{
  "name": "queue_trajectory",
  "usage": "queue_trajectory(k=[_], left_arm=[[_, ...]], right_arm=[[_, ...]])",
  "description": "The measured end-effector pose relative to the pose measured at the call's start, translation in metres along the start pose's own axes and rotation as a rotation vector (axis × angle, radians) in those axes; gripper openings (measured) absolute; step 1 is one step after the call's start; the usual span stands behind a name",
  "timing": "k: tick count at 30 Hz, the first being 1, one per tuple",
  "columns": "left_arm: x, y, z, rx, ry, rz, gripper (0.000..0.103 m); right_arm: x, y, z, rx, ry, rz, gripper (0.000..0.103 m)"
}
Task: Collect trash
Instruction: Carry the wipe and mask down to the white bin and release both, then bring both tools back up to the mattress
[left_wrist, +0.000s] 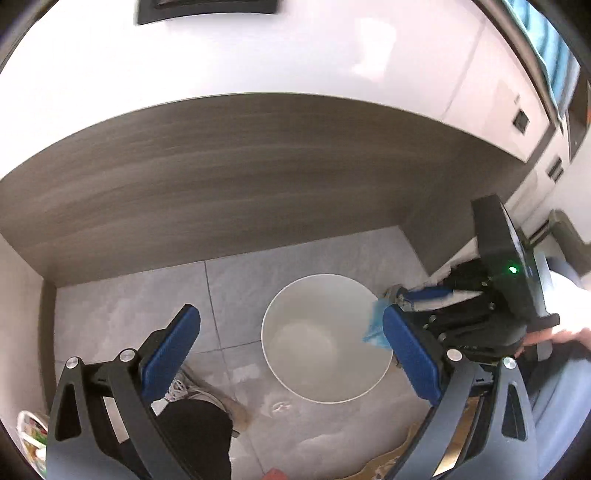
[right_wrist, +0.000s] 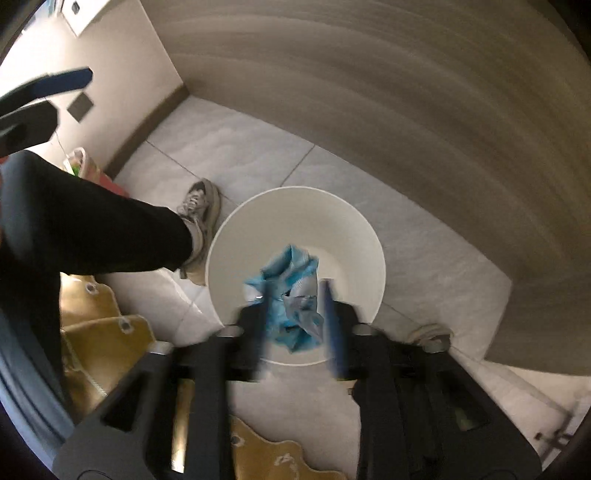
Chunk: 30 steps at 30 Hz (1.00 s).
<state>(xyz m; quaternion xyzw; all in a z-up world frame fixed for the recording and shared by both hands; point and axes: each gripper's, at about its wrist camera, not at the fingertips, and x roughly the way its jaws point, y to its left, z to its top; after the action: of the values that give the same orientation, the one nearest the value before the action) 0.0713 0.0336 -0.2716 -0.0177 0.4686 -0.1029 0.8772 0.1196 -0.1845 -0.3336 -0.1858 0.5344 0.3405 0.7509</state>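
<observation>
Trash here is a crumpled blue wrapper, pinched between the pads of the right gripper directly above the white bin, toward its 6 o'clock rim. Release looks like the only step left for this piece. Left gripper hangs spread wide and empty over the bin, whose visible inside looks bare. Beyond, at 12 o'clock, rises a wood-grain panel.

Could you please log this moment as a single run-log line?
right gripper: shut on blue wrapper, above white bin | left gripper: open, holding nothing | bin: looks empty
</observation>
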Motion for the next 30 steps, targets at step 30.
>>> queue_trajectory(k=[30], left_arm=[[-0.223, -0.022, 0.176, 0.101, -0.407, 0.19, 0.097]], right_arm=[[-0.259, 0.027, -0.012, -0.073, -0.738, 0.062, 0.098]])
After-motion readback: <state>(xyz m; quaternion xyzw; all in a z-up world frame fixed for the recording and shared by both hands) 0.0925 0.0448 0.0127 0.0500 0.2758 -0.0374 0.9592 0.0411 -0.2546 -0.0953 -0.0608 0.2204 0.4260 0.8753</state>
